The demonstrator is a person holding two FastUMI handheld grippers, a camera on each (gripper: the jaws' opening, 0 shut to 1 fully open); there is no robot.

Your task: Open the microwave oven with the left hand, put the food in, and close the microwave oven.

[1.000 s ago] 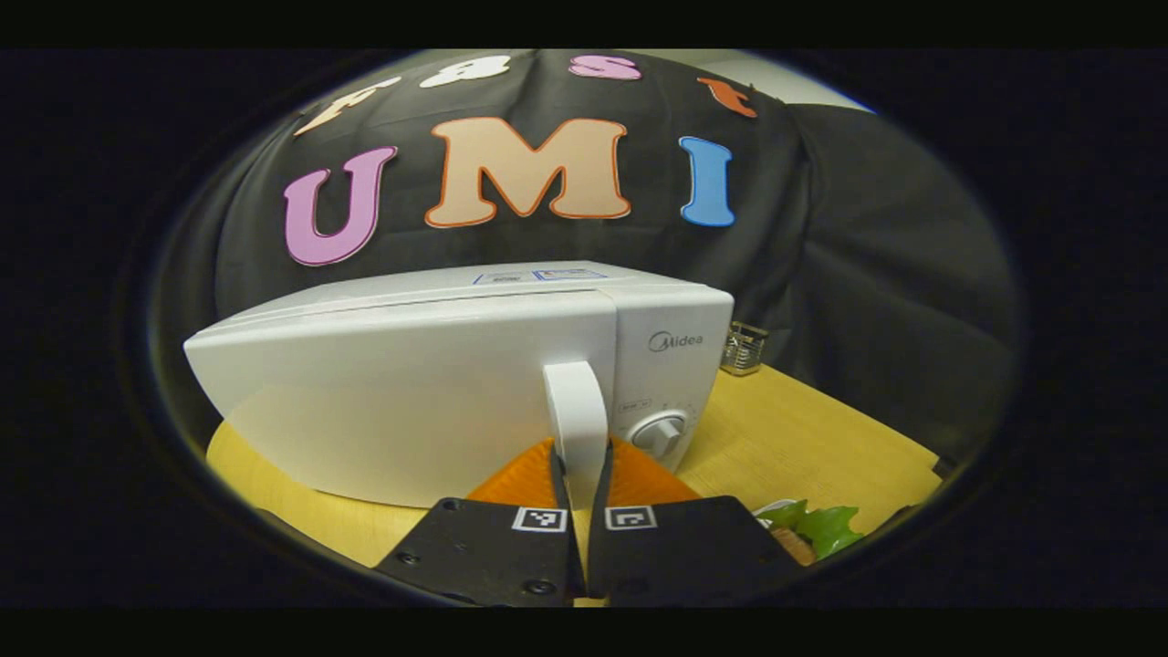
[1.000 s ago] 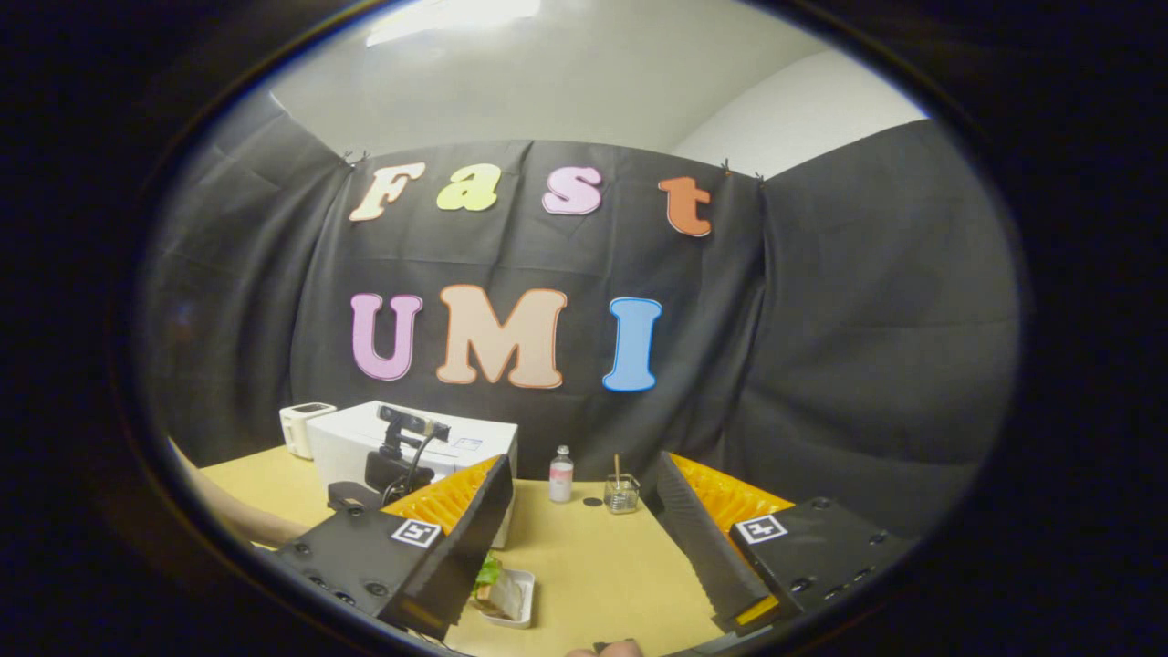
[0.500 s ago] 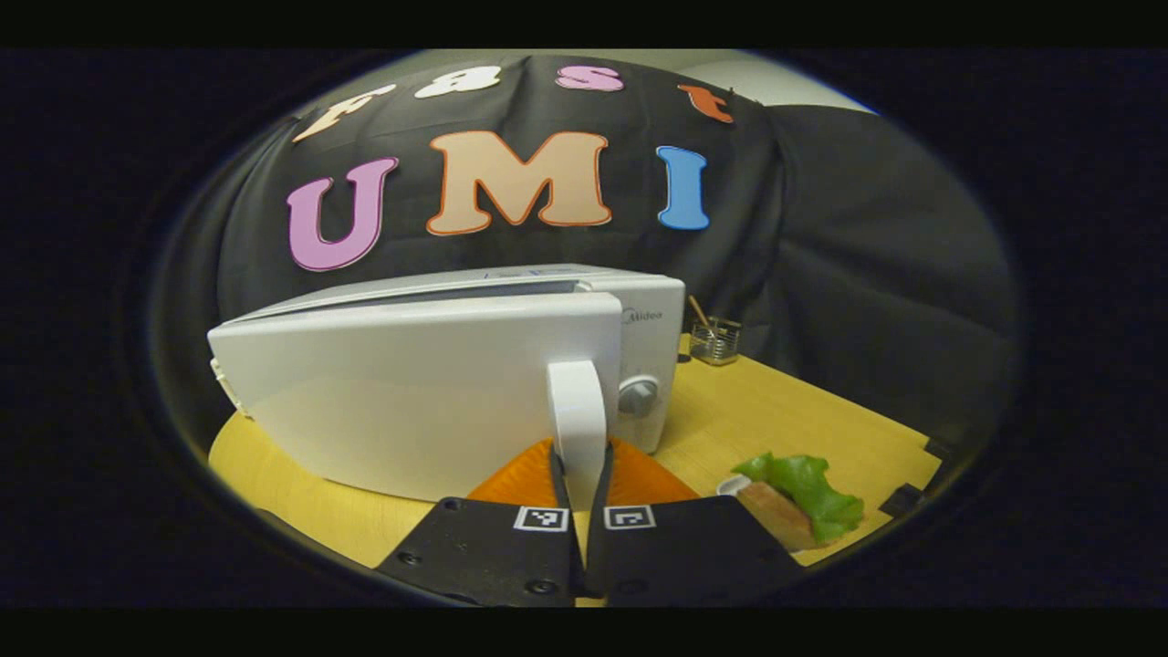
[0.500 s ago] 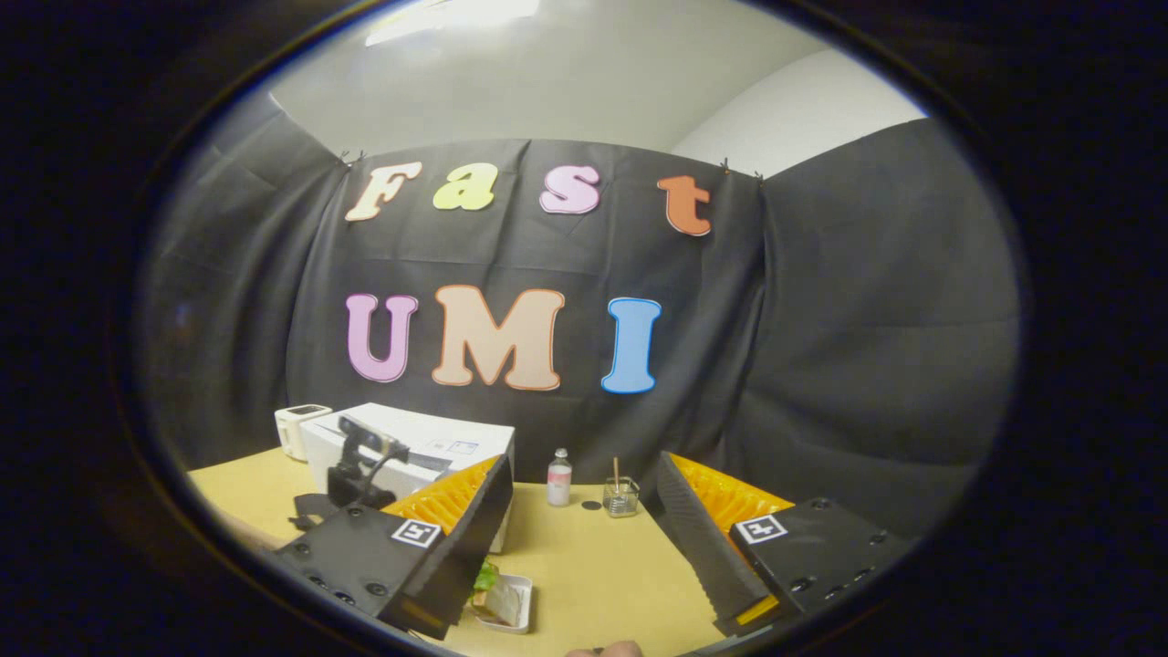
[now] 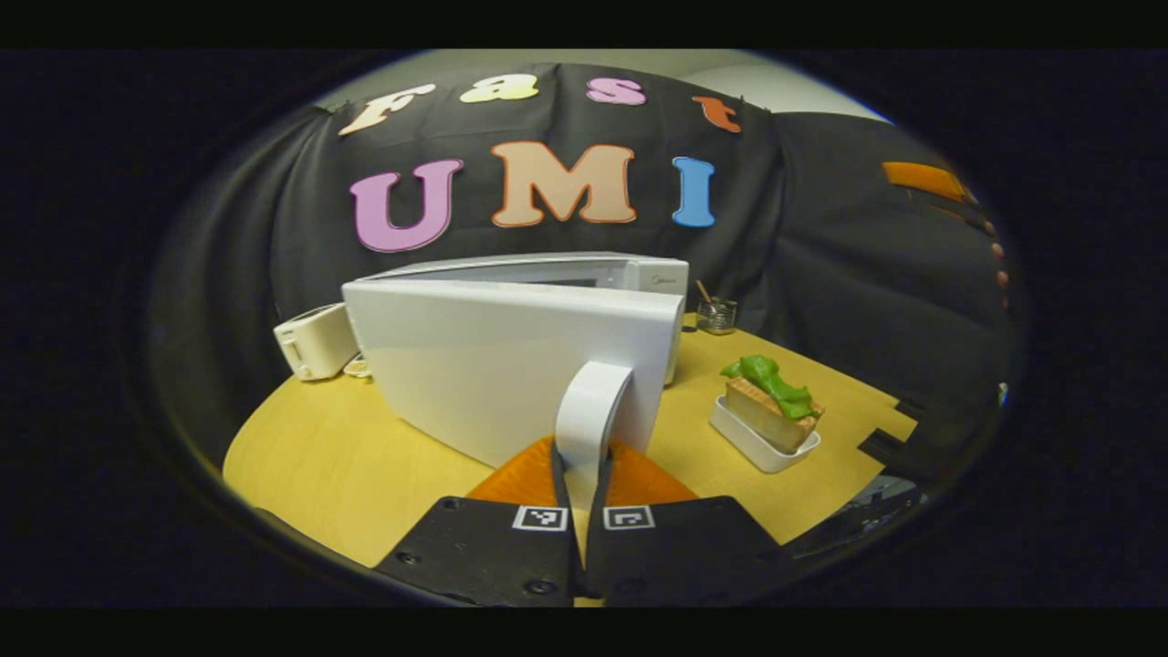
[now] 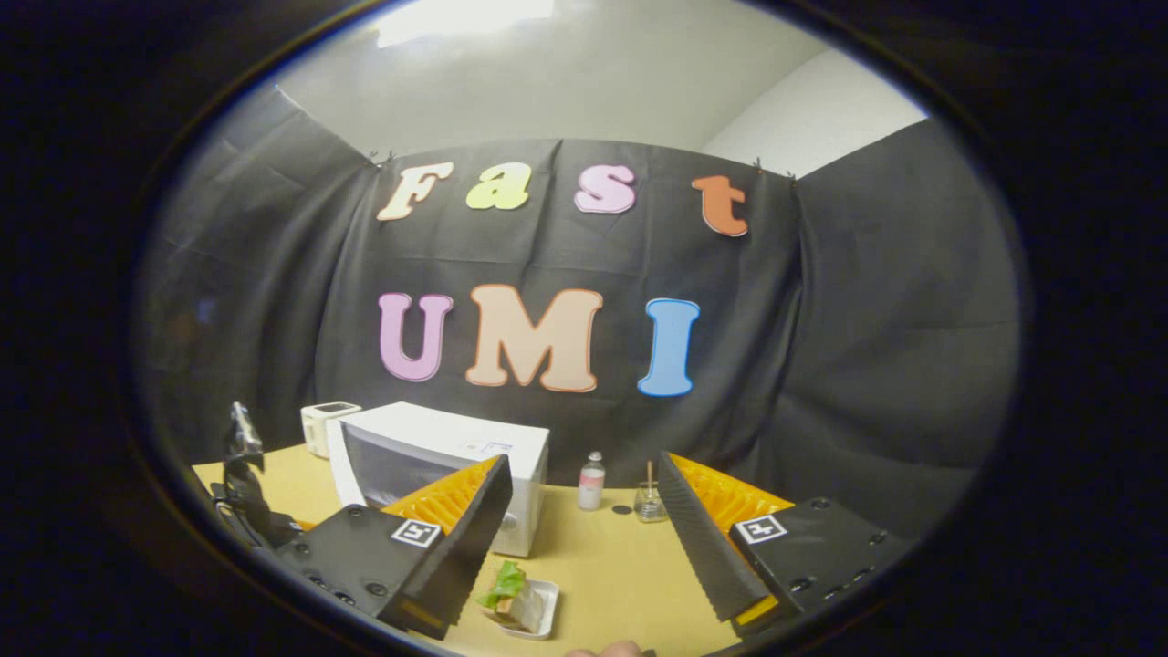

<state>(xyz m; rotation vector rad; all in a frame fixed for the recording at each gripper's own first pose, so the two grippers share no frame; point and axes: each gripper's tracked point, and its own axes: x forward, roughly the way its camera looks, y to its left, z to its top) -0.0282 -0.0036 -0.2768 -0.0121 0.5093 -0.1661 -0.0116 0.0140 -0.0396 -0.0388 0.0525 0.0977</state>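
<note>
Microwave (image 5: 511, 365) door ajar — left claw (image 5: 580, 461) clamps its handle (image 5: 591, 406); right claw (image 6: 579, 538), jaws spread, must next grasp food (image 6: 511, 589) below-left.

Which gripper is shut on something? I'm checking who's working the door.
The left gripper, clamped on the microwave door handle; the right gripper hangs open, holding nothing.
</note>
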